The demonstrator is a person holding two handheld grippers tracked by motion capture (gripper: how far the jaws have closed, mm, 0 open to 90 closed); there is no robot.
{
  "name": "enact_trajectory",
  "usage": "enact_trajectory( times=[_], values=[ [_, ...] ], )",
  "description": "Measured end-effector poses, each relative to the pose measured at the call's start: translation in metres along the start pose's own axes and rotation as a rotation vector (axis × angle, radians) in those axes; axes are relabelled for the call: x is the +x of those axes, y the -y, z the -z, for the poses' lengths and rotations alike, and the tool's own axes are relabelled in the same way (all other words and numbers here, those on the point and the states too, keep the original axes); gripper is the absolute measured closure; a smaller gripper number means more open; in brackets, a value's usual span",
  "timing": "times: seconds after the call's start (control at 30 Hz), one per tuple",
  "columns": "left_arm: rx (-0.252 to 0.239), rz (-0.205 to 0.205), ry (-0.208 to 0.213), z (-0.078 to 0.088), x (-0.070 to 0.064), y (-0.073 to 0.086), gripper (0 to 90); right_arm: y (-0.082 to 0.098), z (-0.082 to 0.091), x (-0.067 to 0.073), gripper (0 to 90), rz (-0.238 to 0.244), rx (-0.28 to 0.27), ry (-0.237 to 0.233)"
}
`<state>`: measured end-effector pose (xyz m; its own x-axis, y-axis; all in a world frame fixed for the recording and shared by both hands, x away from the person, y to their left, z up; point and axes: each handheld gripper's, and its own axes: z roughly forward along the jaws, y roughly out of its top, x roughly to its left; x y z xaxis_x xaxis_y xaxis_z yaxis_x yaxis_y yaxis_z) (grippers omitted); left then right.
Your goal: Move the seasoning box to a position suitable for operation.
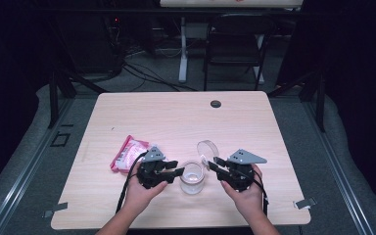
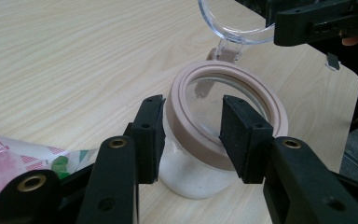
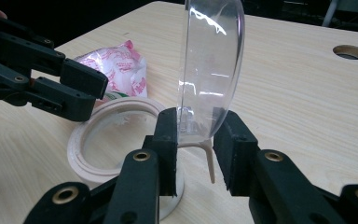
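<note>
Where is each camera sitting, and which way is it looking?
High view: above the person's side, looking forward and down at the pale wooden table; both forearms and hands show, with the left gripper and right gripper.
Left gripper view: rides the left gripper, looking along its black jaws, which straddle the clear glass jar with the pinkish rim.
Right gripper view: rides the right gripper, jaws either side of the clear round hinged lid.
All views share the jar, the lid and the pink-and-white plastic packet.

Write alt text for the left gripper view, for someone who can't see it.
The left gripper has its two black jaws around the beige rim of a clear jar on a wooden table. The jar's clear hinged lid stands open behind, at the right gripper; a pink packet lies lower left.
</note>
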<state>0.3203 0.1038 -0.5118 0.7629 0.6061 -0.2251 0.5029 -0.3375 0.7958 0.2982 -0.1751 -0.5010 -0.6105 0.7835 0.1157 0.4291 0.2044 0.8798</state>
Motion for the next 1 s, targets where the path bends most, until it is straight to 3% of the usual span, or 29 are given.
enact_trajectory(
  times=[0.23,0.57,0.7,0.77,0.93,1.0],
  values=[
    [0.001,-0.012,0.023,-0.006,-0.003,0.002,60.8,-0.002,-0.004,-0.008,71.0,-0.022,0.004,-0.022],
    [-0.004,-0.009,0.016,-0.006,-0.004,0.002,60.6,-0.006,-0.012,-0.012,70.9,-0.040,0.000,-0.024],
    [-0.008,0.001,0.019,-0.006,-0.005,0.002,60.5,-0.007,-0.013,-0.012,70.3,-0.021,0.004,-0.020],
    [-0.017,-0.007,0.008,-0.004,-0.005,0.002,57.5,-0.007,-0.011,-0.010,62.5,-0.014,-0.003,-0.015],
    [-0.055,-0.015,-0.004,0.007,-0.001,-0.002,55.9,-0.005,-0.002,-0.005,59.5,0.028,-0.016,0.006],
    [-0.042,-0.012,-0.008,0.011,0.001,-0.003,55.5,-0.004,0.001,-0.004,58.8,0.037,-0.012,0.007]
  ],
)
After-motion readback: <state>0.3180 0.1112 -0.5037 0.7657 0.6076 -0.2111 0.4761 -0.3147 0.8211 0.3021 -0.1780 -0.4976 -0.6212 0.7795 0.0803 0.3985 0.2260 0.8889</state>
